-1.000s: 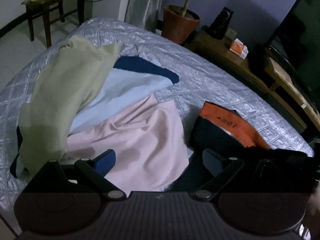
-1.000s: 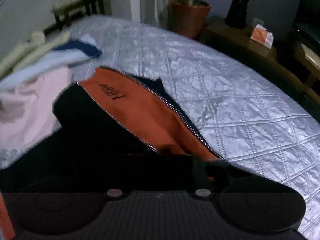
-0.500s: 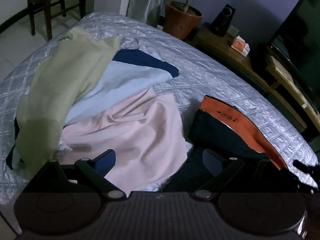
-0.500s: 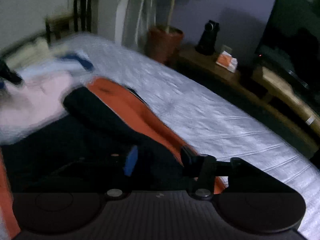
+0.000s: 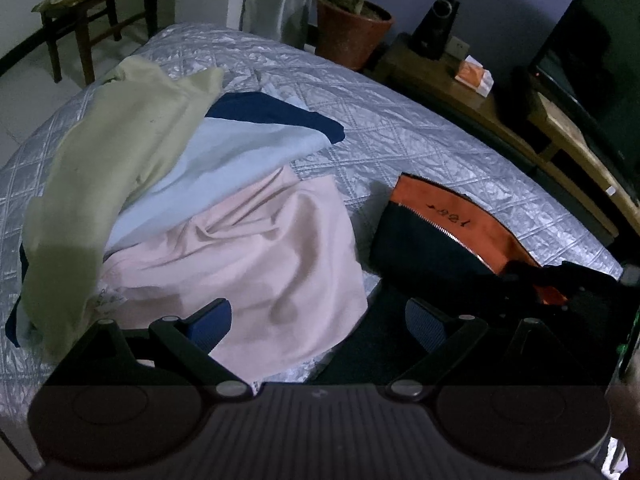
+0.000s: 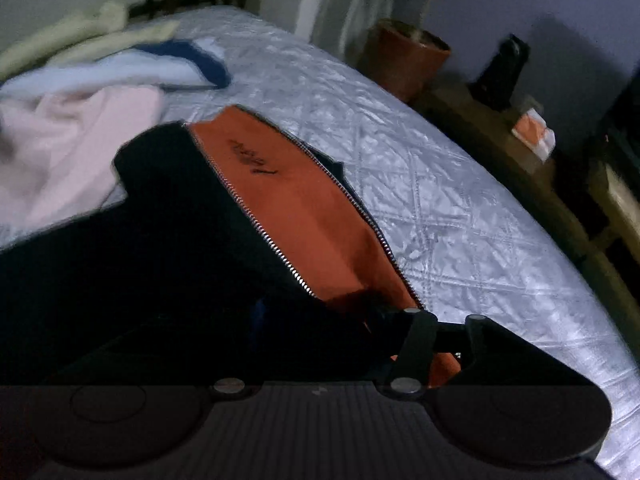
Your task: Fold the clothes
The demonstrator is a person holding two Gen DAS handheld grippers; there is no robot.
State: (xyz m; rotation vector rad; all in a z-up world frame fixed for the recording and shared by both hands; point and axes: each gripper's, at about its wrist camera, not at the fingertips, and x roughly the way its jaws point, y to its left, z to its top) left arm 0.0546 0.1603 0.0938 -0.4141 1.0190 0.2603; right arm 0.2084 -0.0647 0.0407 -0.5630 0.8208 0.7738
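Dim bedroom, w/ one bed [image 5: 420,136] under a silver quilted cover, diamond-stitched and crinkly.

Nearest you: your left gripper [image 5: 318,318] tips steeply down, its 2 blue ribbed fingers [image 5: 212,320] spread apart & released, nothing between them; they hang over the near edge of the pink garment [image 5: 248,256] and the dark cloth beside it.

Your right gripper [image 6: 316,312] also points down, low over the black jacket [image 6: 168,240]. Its fingers have just been opening; they're mostly lost against the dark fabric, so can't tell if cloth sits between them.

Jacket: 1, black outside, orange lining [image 6: 296,200] w/ a printed mark, metal zipper teeth [image 6: 260,224] along the opened edge; lies on the bed's near right, just beside the pile.

Pile on the left, 4 pieces counted: pink, soft & rumpled; pale blue garment [image 5: 224,156]; navy garment [image 5: 276,114] peeking out behind; yellow-green garment [image 5: 112,152] draped on top.

Further back: 1 terracotta pot [image 5: 352,32], 1 black speaker [image 5: 436,24], 1 orange-white box [image 5: 474,76] on a wooden shelf, 1 dark TV screen [image 5: 592,68], 1 wooden chair [image 5: 88,12].
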